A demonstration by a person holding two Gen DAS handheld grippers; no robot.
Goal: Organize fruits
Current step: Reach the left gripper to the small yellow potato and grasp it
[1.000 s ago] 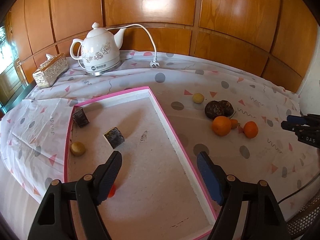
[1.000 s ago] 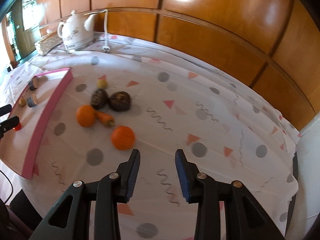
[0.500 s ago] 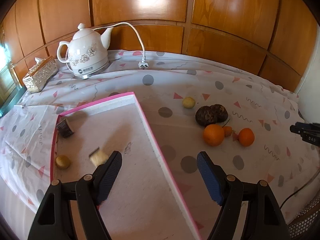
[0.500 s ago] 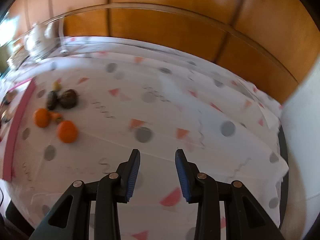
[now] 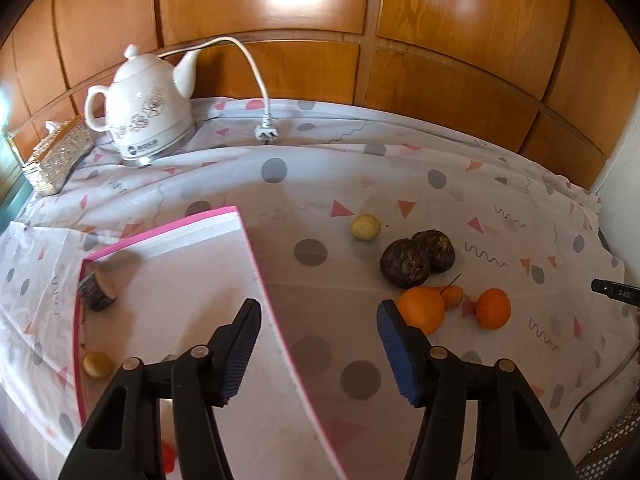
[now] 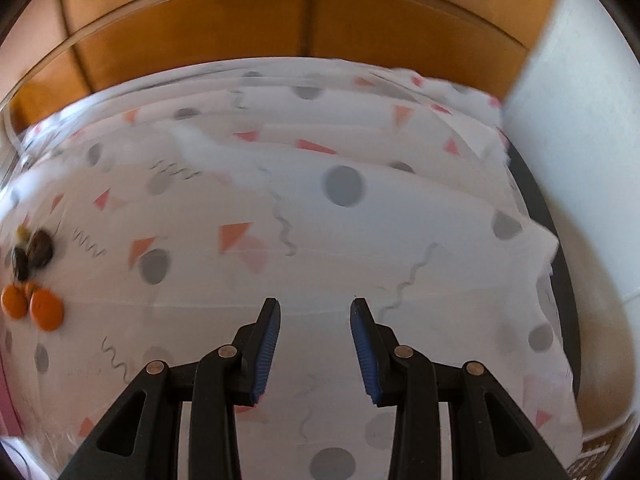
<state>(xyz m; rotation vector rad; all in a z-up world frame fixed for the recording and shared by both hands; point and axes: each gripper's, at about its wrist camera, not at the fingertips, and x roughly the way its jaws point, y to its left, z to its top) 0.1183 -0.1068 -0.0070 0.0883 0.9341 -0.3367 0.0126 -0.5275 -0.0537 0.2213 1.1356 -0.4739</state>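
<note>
Cloth: white, printed with dots, triangles and squiggles, creased.

Tray: flat, rectangular, pink-rimmed, long axis running toward the camera; holds a dark cut chunk and a small yellow ball.

Fruit on cloth, right of tray: two dark wrinkled rounds, two smooth oranges, a pale yellow ball (all close together).

Left gripper: jaws just narrowed, nothing between, above the tray's edge.

Right gripper: narrow gap, empty, over bare cloth.
</note>
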